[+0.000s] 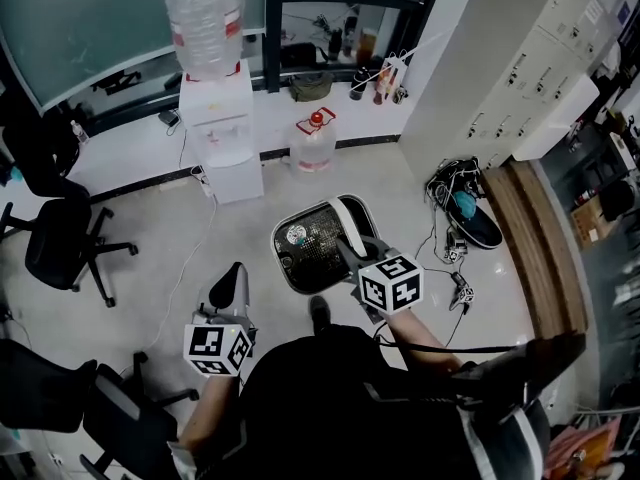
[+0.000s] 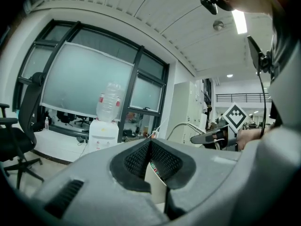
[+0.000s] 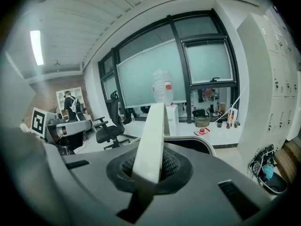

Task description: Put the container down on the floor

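My right gripper (image 3: 149, 166) has its fingers clamped on the white handle (image 3: 155, 126) of the container (image 1: 320, 233). The left gripper (image 2: 150, 145) has its pads pressed together on nothing.

Only the head view gives me the whole container: a white rim, a dark mesh inside and a small round thing in it. It hangs from the right gripper (image 1: 350, 251) above the pale floor (image 1: 160, 258), while the left gripper (image 1: 232, 286) is off to its side and clear of it.

The right gripper view alone picks up a person with a backpack (image 3: 71, 105) far off.

The bottle (image 1: 205, 13) on the water dispenser (image 1: 222, 128) wears red label bands, the print too small for me to read.
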`<state>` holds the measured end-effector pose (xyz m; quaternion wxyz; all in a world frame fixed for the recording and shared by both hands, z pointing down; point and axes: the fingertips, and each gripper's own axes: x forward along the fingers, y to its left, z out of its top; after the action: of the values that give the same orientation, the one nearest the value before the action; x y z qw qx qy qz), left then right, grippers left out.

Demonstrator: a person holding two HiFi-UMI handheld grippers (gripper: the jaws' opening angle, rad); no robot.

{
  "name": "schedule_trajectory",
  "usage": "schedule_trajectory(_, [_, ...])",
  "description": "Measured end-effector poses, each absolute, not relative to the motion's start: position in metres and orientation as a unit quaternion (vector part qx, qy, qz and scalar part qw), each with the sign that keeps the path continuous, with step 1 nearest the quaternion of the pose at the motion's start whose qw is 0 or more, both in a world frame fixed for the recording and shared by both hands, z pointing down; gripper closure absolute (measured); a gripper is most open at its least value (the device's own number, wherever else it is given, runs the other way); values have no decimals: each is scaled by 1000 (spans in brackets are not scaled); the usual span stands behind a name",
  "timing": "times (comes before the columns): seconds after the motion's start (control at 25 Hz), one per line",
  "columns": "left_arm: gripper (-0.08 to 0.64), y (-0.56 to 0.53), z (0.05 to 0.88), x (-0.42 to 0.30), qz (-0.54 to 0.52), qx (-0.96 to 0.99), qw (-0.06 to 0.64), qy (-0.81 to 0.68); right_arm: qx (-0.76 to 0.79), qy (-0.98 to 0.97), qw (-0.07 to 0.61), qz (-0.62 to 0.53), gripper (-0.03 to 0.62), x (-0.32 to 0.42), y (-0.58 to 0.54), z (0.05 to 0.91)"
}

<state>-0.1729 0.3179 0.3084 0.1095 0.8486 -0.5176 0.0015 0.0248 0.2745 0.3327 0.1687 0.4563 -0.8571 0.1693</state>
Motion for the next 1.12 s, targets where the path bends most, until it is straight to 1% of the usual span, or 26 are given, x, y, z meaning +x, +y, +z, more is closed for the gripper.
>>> schedule_trajectory(0.52, [554,225,299,-129,14,849,103,-519,440,-865,172,171,586,56,188,336])
schedule_trajectory(1.12, [554,165,300,-80,39,834,106,-540,417,-874,168,185,585,102,124,348])
